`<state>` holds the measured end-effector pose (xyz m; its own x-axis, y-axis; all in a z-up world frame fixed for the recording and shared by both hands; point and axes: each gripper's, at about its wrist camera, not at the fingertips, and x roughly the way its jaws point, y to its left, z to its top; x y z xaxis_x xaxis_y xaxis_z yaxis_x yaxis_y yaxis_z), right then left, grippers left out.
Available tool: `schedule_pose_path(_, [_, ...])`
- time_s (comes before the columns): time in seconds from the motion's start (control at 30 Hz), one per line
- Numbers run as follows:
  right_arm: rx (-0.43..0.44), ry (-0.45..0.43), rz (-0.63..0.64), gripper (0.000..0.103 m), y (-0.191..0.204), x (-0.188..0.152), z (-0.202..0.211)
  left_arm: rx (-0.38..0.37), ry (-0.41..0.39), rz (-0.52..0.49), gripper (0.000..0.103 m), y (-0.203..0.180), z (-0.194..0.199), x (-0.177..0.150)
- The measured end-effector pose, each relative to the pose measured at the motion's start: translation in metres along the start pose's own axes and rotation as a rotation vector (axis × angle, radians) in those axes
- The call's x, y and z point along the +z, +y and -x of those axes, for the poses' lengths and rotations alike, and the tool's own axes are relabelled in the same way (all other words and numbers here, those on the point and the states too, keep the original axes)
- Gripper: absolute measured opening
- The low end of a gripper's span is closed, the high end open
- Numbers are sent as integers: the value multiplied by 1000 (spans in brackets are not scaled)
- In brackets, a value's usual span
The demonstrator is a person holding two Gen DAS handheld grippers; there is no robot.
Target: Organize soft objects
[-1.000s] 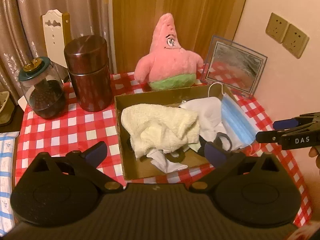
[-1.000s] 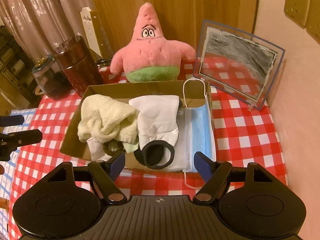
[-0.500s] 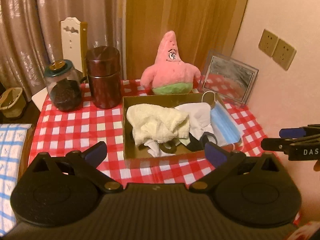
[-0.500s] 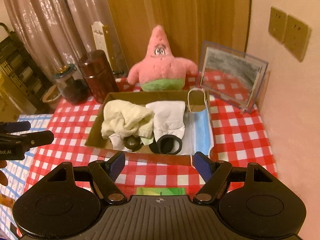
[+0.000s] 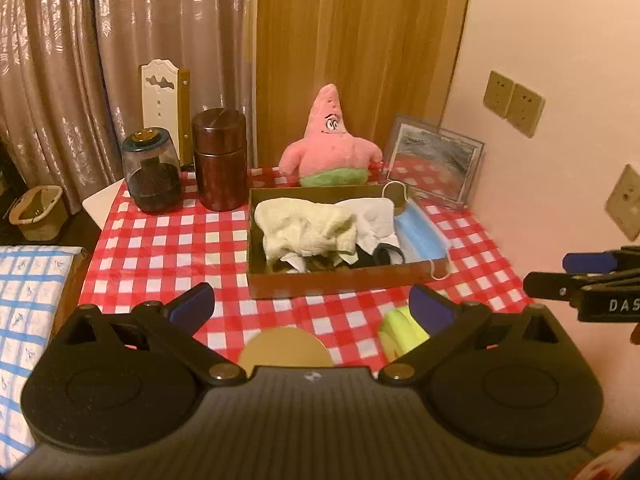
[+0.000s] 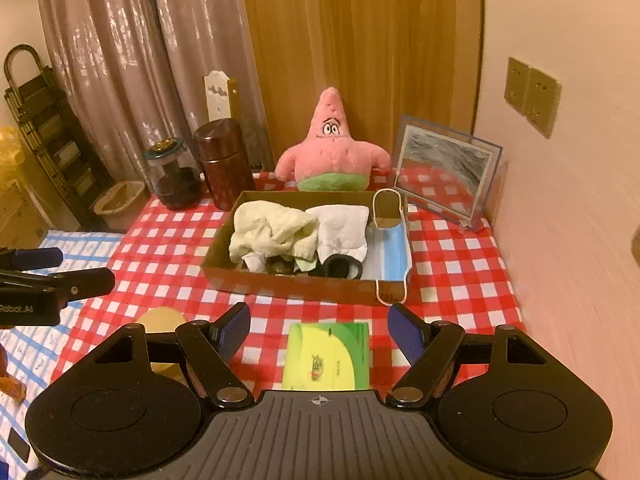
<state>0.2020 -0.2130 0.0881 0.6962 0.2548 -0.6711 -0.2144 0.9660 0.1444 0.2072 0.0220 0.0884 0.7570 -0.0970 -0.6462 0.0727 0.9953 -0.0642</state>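
Both wrist views looking forward from the near table edge, side by side, sharing the cardboard box point(image 5: 344, 280) point(image 6: 296, 286) at mid-distance.

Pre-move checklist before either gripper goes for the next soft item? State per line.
1. Left gripper open, nothing between its fingers: ok.
2. Right gripper open, nothing held: ok.
3. Both grippers back from the cardboard box, on its near side: ok.
4. Towel, white cloth and black band inside the box: ok.
5. Blue mask fully inside: not ok, it lies over the right wall and an ear loop hangs over the front wall.
6. Tissue pack and pink plush boxed: not ok, both on the tablecloth.
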Motion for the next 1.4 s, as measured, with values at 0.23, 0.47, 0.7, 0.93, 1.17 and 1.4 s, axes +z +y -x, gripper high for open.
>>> schedule_pose_path(0.23, [7,-32,-50,75,3,-37,35,32,-48,-4,102,-14,42,-38])
schedule_pose_path(0.47, [-2,-48,-46,75,14,-75,69,43,-57,-2,102,-30,79,-72])
schedule_pose_path(0.7, [-15,-61,-15,75,28,-107,98,93,-89,9,102,-39,115,-108])
schedule_pose_path(0.93, [-30,-64,-15,75,37,-139,121,84,-56,44,102,-37,133,-143])
schedule_pose_path(1.17, [-31,-60,-7,75,48,-168,135,96,-36,36,102,-40,146,-171])
schedule_pose_path(1.4, [-19,-44,7,75,59,-191,143,109,-35,53,102,-39,159,-186])
